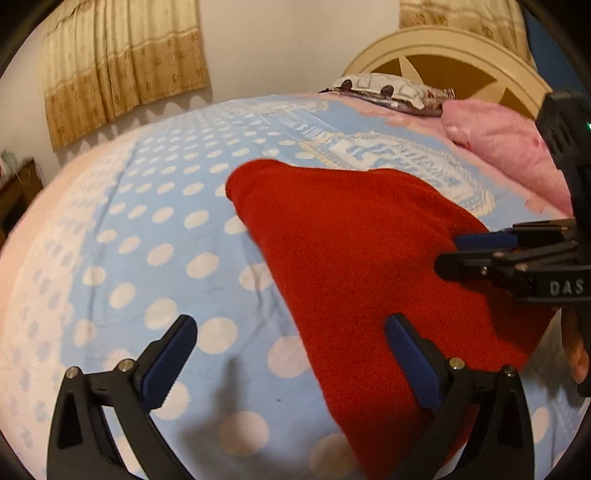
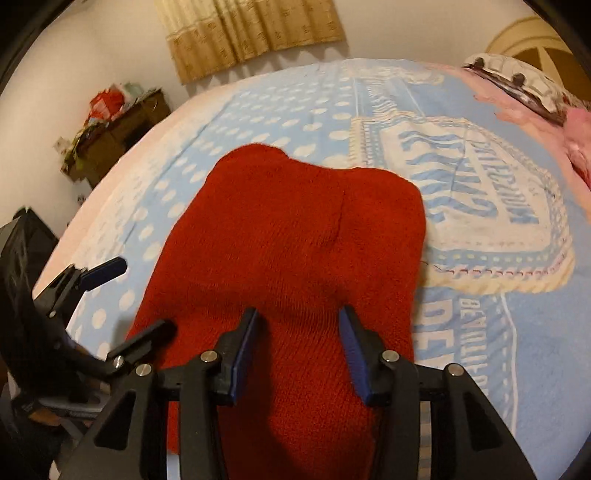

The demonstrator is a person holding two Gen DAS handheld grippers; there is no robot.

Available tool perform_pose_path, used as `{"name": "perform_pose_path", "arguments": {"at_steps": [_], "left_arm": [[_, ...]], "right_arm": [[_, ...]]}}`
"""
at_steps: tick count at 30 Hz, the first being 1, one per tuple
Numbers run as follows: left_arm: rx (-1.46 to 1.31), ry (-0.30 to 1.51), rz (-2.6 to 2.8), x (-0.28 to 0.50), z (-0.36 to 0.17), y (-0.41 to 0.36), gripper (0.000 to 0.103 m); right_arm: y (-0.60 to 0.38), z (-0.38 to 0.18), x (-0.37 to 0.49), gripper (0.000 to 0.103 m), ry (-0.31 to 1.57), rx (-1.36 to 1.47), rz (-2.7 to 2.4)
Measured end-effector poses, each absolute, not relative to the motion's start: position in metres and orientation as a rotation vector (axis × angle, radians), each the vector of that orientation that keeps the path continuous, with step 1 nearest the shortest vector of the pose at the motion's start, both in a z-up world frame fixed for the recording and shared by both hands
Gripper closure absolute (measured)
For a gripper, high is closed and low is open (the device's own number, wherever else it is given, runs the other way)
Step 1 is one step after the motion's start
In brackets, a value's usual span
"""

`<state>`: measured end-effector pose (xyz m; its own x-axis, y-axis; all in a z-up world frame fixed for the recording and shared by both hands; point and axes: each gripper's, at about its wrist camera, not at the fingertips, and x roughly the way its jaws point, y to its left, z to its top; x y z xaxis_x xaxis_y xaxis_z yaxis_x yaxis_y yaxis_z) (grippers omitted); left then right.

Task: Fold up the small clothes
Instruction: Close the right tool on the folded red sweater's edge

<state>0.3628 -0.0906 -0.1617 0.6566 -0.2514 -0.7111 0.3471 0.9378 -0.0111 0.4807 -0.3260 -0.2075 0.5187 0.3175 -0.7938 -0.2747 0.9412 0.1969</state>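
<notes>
A red knitted garment (image 1: 354,251) lies flat on the bed; it fills the middle of the right wrist view (image 2: 295,243) too. My left gripper (image 1: 291,325) is open and empty above the garment's left edge, one finger over the bedspread and one over the red knit. My right gripper (image 2: 297,314) is open and empty just above the garment's near end. In the left wrist view the right gripper (image 1: 461,251) enters from the right over the garment. In the right wrist view the left gripper (image 2: 144,291) shows at the left, open.
The bed carries a blue bedspread with white dots (image 1: 155,229) and a printed emblem (image 2: 480,199). A pink blanket (image 1: 506,147) and a patterned pillow (image 1: 384,88) lie by the headboard (image 1: 443,51). A cluttered cabinet (image 2: 114,125) stands by the wall under curtains (image 2: 251,29).
</notes>
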Motion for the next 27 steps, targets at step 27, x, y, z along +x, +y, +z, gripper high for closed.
{"name": "perform_pose_path", "arguments": {"at_steps": [27], "left_arm": [[-0.066, 0.927, -0.534, 0.359, -0.177, -0.094, 0.000]], "right_arm": [[-0.405, -0.245, 0.572, 0.035, 0.987, 0.478, 0.436]]}}
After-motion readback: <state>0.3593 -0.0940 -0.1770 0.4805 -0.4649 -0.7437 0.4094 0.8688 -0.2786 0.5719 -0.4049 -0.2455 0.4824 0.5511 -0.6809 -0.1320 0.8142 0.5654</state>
